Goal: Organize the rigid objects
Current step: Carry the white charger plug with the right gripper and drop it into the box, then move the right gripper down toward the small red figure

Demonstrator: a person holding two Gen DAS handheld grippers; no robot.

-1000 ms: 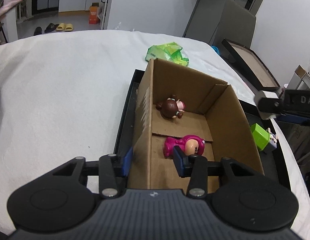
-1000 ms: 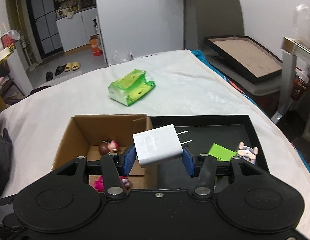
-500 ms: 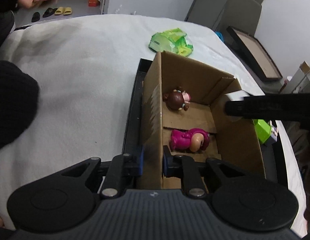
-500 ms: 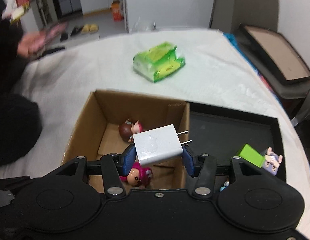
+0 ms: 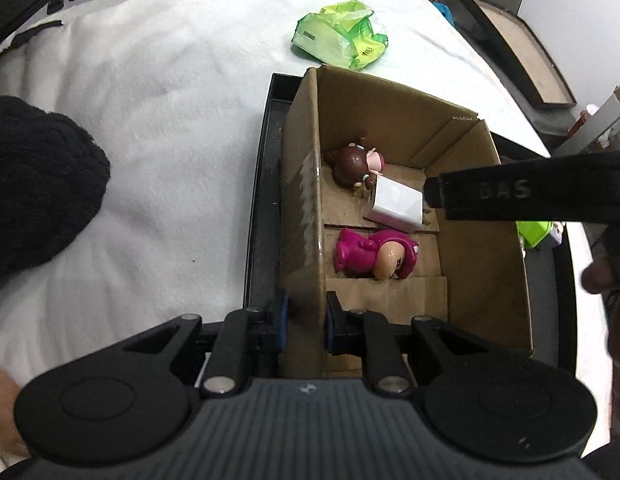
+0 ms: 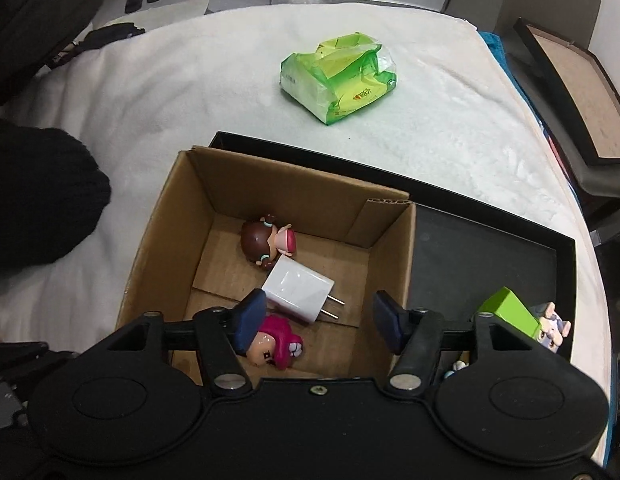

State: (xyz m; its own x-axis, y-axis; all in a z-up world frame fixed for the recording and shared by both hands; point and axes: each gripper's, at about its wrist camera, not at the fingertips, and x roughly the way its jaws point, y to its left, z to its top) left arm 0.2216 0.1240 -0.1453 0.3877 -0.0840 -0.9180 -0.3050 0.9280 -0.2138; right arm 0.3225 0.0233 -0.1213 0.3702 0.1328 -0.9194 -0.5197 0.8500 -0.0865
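An open cardboard box (image 6: 158, 236) (image 5: 300, 184) stands in a black tray (image 6: 490, 248). Inside lie a brown-haired doll (image 6: 266, 240) (image 5: 354, 162), a pink doll (image 6: 276, 340) (image 5: 376, 254) and a white plug charger (image 6: 300, 294) (image 5: 398, 206). My left gripper (image 5: 306, 322) is shut on the box's left wall. My right gripper (image 6: 320, 320) is open and empty above the box, just over the charger. A green block (image 6: 510, 314) and a small white figure (image 6: 552, 330) lie in the tray to the right of the box.
A green plastic packet (image 6: 340, 76) lies on the white cover beyond the tray. A dark sleeve (image 6: 38, 200) rests at the left. A framed board (image 6: 574, 92) leans at the far right, off the table.
My right gripper moved over the box, opened and let the white charger go; it now lies on the box floor. My left gripper closed on the box's left wall.
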